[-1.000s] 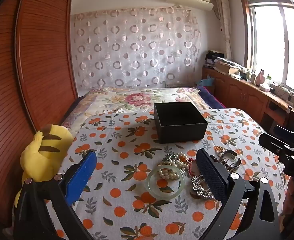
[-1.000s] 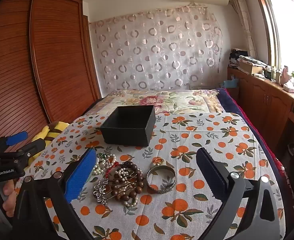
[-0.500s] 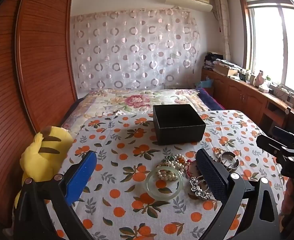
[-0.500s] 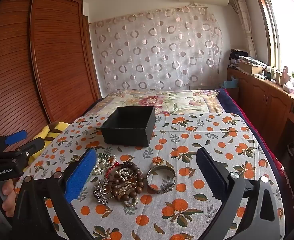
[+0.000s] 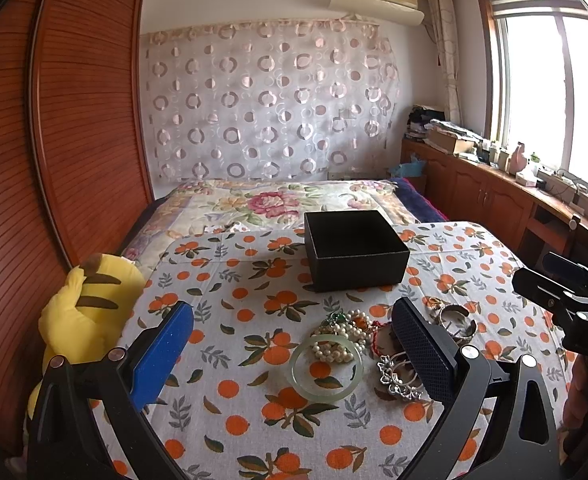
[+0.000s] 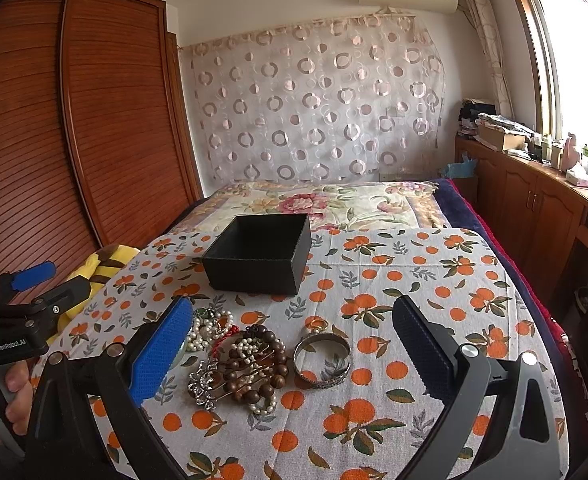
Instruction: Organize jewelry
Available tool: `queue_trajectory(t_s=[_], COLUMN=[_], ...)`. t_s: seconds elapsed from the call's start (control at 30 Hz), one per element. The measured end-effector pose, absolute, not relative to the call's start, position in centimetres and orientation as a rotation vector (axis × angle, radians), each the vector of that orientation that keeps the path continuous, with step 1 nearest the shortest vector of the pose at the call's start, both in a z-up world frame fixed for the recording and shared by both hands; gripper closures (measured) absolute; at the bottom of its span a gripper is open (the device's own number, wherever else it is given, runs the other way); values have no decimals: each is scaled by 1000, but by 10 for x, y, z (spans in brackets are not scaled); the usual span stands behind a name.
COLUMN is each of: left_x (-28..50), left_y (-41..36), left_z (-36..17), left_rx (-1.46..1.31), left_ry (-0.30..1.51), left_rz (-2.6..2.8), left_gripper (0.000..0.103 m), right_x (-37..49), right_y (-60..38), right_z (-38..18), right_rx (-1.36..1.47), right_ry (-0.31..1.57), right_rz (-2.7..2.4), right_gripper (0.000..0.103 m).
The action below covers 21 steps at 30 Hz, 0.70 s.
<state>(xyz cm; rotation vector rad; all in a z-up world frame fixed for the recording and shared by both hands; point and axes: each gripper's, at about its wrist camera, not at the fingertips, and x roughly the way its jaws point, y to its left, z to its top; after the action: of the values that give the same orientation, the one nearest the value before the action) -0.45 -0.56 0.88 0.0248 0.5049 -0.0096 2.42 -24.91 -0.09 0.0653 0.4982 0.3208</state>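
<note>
An open black box stands on the orange-print tablecloth. In front of it lies a pile of jewelry: a pale green bangle, pearl strands, a silver ornate piece, brown wooden beads and a metal cuff bracelet. My left gripper is open and empty, above the bangle. My right gripper is open and empty, above the beads and cuff. Each gripper also shows in the other's view, the right gripper and the left gripper.
A yellow plush toy sits at the table's left edge. A bed with a floral cover lies behind the table. A wooden wardrobe stands left and a cluttered wooden counter runs under the window right.
The left wrist view has drifted slightly, so the box and jewelry sit a little lower and left in it. The right wrist view is nearly unchanged. Both grippers stay open.
</note>
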Motion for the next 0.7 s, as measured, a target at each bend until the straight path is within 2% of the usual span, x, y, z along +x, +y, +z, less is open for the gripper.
queue_trajectory(t_s=[0.7], left_x=[-5], left_y=[-6], left_z=[9], left_rx=[24], left_ry=[501], left_rz=[-10], left_gripper=[7], right_x=[23], right_y=[-249], right_z=[1], right_rx=[64], right_ry=[495], right_rz=[322], right_gripper=[2])
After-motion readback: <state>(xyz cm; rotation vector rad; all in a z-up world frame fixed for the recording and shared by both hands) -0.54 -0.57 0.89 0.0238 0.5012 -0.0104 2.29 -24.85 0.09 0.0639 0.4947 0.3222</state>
